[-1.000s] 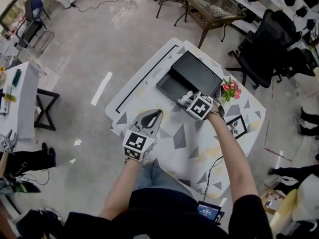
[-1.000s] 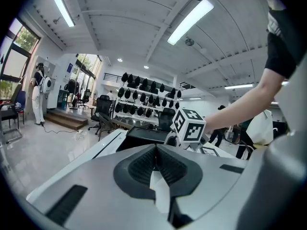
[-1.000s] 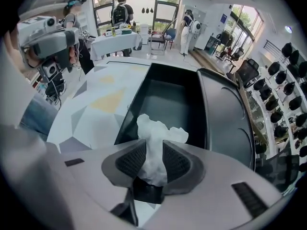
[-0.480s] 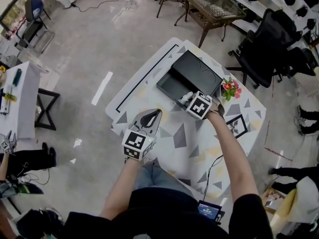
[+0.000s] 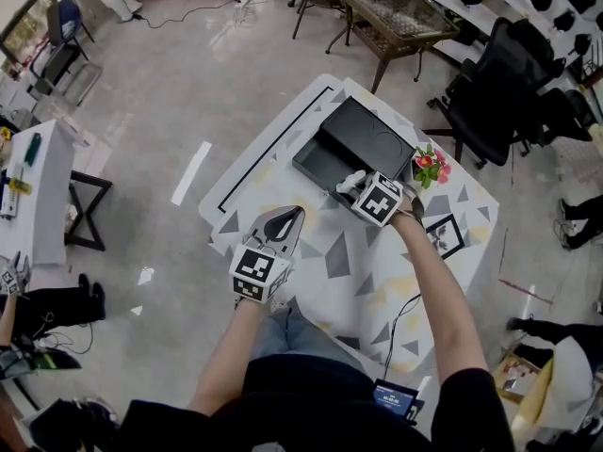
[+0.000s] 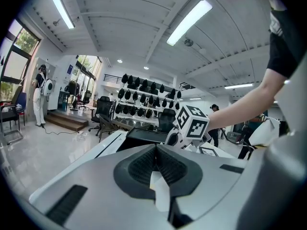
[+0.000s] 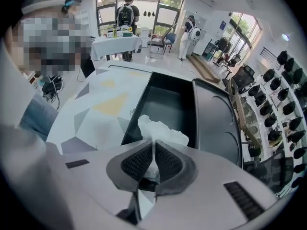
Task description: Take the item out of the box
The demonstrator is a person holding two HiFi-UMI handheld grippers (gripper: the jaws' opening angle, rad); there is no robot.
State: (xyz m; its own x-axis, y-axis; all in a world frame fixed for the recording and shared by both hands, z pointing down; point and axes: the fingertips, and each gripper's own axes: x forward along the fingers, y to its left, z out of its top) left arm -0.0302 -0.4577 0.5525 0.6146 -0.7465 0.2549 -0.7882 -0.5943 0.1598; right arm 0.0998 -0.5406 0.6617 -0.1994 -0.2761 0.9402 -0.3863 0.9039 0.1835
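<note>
An open black box (image 5: 316, 163) lies on the patterned table, with its lid (image 5: 372, 137) flat beside it. My right gripper (image 5: 350, 185) points steeply down at the box's near edge. Its jaws have just been closing and now pinch a crumpled white paper item (image 7: 160, 132), which sticks up above the pads (image 7: 139, 162) over the box's inside (image 7: 168, 104). My left gripper (image 5: 294, 217) rests low over the table's near left part, away from the box, jaws together (image 6: 156, 150). A white scrap shows behind its pads; I cannot tell what it is.
A small pot of red flowers (image 5: 429, 166) stands right of the box, and a square framed print (image 5: 445, 236) lies nearer me. A black stripe (image 5: 268, 149) runs along the table's left edge. Office chairs (image 5: 490, 111) and a wicker table (image 5: 396, 12) stand beyond.
The right gripper has stayed at the box's near edge with the white item at its tips, shifting only slightly. The left gripper has not moved.
</note>
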